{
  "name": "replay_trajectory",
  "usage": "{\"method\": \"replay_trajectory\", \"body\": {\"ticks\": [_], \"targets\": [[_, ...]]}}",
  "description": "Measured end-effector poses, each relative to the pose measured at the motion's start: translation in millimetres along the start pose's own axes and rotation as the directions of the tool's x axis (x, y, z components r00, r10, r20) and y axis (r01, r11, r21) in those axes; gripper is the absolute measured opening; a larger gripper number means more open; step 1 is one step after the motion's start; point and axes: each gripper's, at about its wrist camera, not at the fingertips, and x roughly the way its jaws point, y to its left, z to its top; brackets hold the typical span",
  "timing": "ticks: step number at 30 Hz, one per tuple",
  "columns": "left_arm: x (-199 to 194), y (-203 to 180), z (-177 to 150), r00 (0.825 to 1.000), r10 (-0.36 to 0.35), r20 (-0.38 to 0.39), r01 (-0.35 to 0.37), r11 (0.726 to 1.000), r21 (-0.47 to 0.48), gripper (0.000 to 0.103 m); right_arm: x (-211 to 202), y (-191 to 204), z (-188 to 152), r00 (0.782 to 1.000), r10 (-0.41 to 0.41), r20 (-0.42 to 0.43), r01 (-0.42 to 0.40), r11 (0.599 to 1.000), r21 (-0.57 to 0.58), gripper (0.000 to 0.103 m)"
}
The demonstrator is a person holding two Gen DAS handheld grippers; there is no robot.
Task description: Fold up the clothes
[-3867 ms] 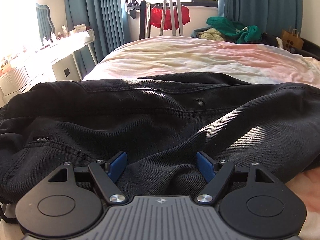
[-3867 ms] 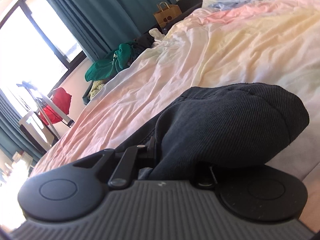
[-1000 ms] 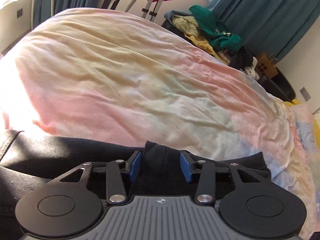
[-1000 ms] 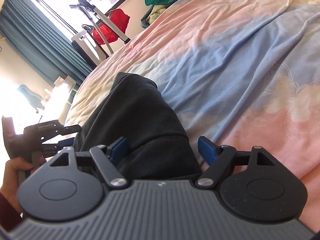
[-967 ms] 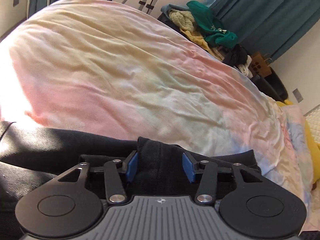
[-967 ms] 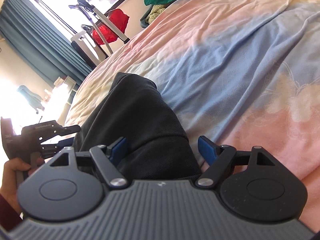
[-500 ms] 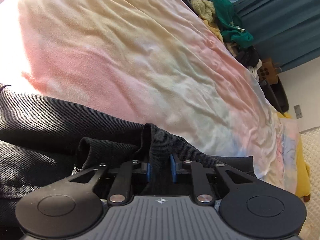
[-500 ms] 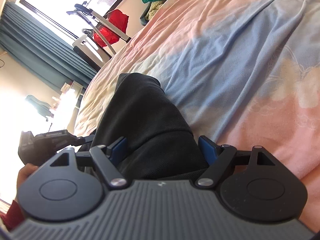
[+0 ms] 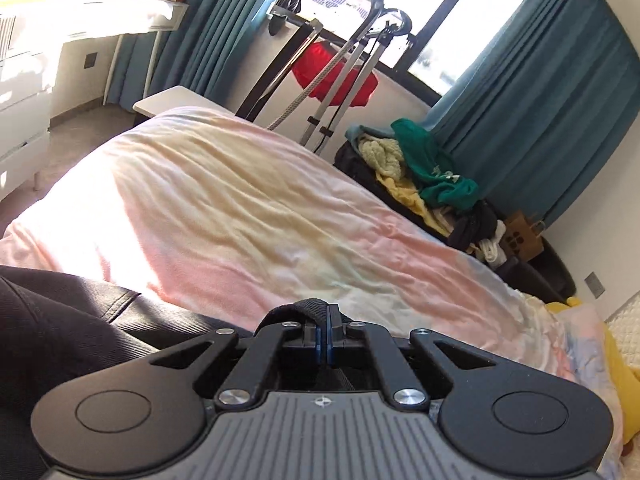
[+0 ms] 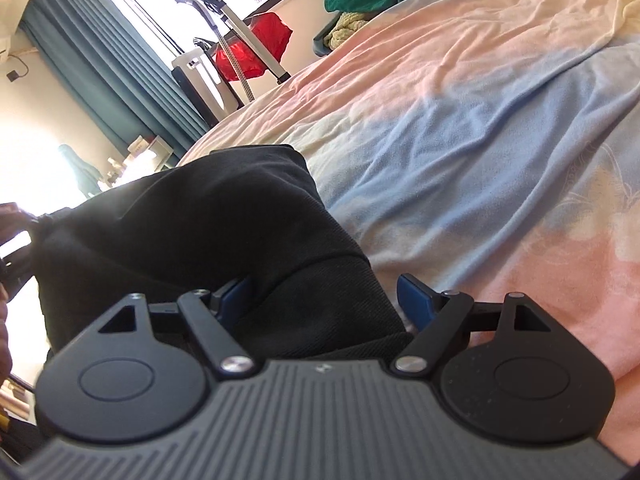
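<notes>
A black denim garment point(image 9: 60, 320) lies on the bed point(image 9: 240, 208), at the lower left of the left wrist view. My left gripper point(image 9: 323, 340) is shut on a fold of the black garment, which pokes up just above the closed blue pads. In the right wrist view the same garment point(image 10: 208, 232) bulges up from the pastel sheet. My right gripper point(image 10: 326, 300) is open, its blue pads point(image 10: 414, 300) standing either side of the garment's thick end. The hand holding the left gripper shows at the far left edge there.
A pile of green, yellow and dark clothes point(image 9: 432, 172) lies beyond the bed's far side by teal curtains point(image 9: 540, 112). A garment steamer stand with a red item point(image 9: 340, 76) stands at the window. A white desk point(image 9: 80, 20) is at the left. A paper bag point(image 9: 524, 236) sits near the wall.
My left gripper has closed fully on the garment fold and lifted, tilting up so the window and desk come into view. My right gripper stays open around the garment's end.
</notes>
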Motion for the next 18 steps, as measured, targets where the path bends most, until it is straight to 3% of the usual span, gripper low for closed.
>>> {"method": "replay_trajectory", "body": {"ticks": [4, 5, 6, 8, 12, 18], "targets": [[30, 12, -27, 0.993, 0.089, -0.075, -0.086, 0.995, 0.051, 0.011, 5, 4, -4, 0.998, -0.062, -0.024, 0.060, 0.996, -0.070, 0.080], [28, 14, -31, 0.994, 0.092, -0.062, -0.090, 0.995, 0.045, 0.019, 6, 4, -4, 0.998, -0.065, -0.026, 0.063, 0.995, -0.074, 0.080], [26, 16, -34, 0.994, 0.095, -0.050, -0.094, 0.995, 0.040, 0.032, 6, 4, -4, 0.997, -0.068, -0.026, 0.066, 0.995, -0.076, 0.080], [9, 15, -46, 0.994, 0.105, -0.028, -0.102, 0.992, 0.074, 0.047, 6, 4, -4, 0.997, -0.069, -0.022, 0.068, 0.995, -0.073, 0.080], [-30, 12, -70, 0.993, 0.121, 0.015, -0.122, 0.979, 0.162, 0.051, -3, 12, -2, 0.997, -0.074, 0.025, 0.077, 0.991, -0.107, 0.080], [-84, 6, -107, 0.986, 0.145, 0.078, -0.162, 0.943, 0.291, 0.053, -34, 40, -1, 0.989, 0.019, 0.145, 0.019, 0.966, -0.258, 0.080]]}}
